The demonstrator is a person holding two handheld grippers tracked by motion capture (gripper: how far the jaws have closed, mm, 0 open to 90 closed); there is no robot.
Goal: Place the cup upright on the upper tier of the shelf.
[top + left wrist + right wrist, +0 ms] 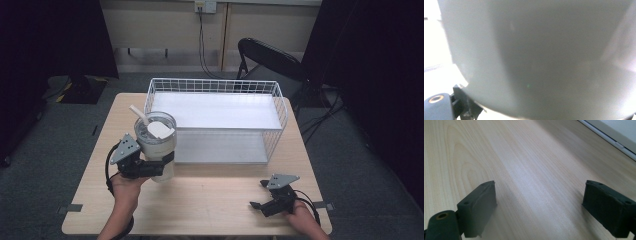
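Observation:
A white tumbler (156, 142) with a clear lid and a white straw (138, 114) stands upright at the left of the wooden table (210, 200), just in front of the wire basket (218, 120). My left gripper (155, 167) is shut on the tumbler's lower body, held by the person's left hand. In the left gripper view the tumbler's grey-white wall (544, 57) is right up against the camera. My right gripper (259, 195) rests low over the table at the front right, open, with nothing between its jaws; bare wood (536, 195) lies between them.
The white wire basket has a white upper shelf (215, 111) and a lower floor (220, 147); it stands at the back middle of the table. A black folding chair (270, 57) is behind the table. Dark curtains hang at both sides.

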